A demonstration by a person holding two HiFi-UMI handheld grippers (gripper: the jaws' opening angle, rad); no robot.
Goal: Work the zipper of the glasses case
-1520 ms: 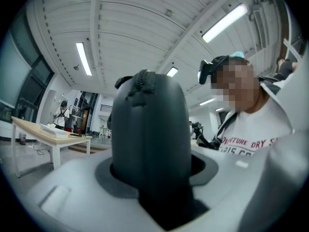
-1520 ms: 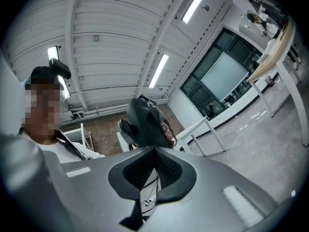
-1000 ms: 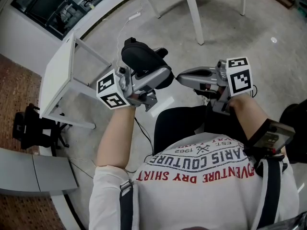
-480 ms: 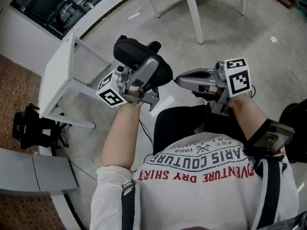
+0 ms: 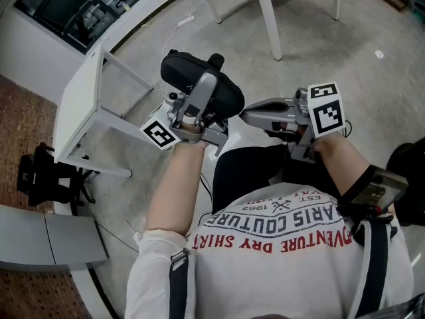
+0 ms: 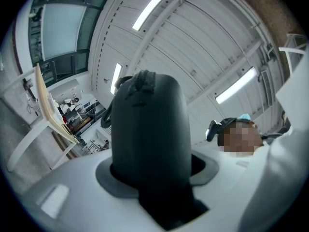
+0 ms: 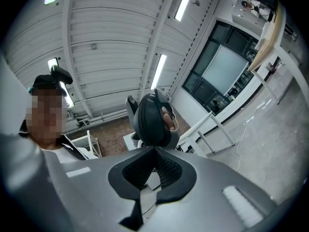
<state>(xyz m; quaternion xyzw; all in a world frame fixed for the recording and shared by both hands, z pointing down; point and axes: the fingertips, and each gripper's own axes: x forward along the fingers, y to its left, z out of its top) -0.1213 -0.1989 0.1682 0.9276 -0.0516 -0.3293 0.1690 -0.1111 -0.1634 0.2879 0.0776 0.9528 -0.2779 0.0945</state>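
The black zippered glasses case (image 5: 180, 72) is held up over the person's lap, with my left gripper (image 5: 206, 90) shut across its middle. In the left gripper view the case (image 6: 147, 120) fills the space between the jaws of the left gripper (image 6: 152, 166), and a zipper tab (image 6: 141, 79) shows at its far end. My right gripper (image 5: 243, 113) is shut, its tips right at the case's near end. The right gripper view shows the case (image 7: 150, 122) end-on just beyond the closed tips of the right gripper (image 7: 154, 150). Whether those tips pinch a zipper pull is not visible.
A white table (image 5: 80, 105) stands to the left, with a black chair (image 5: 43, 178) below it. White table legs (image 5: 269, 18) rise at the top, and a white cable (image 5: 179, 26) lies on the concrete floor. The person's black trousers (image 5: 246, 168) are under both grippers.
The left gripper has carried the case to the right, toward the right gripper, and rolled so its marker cube faces lower. The right gripper has edged slightly left.
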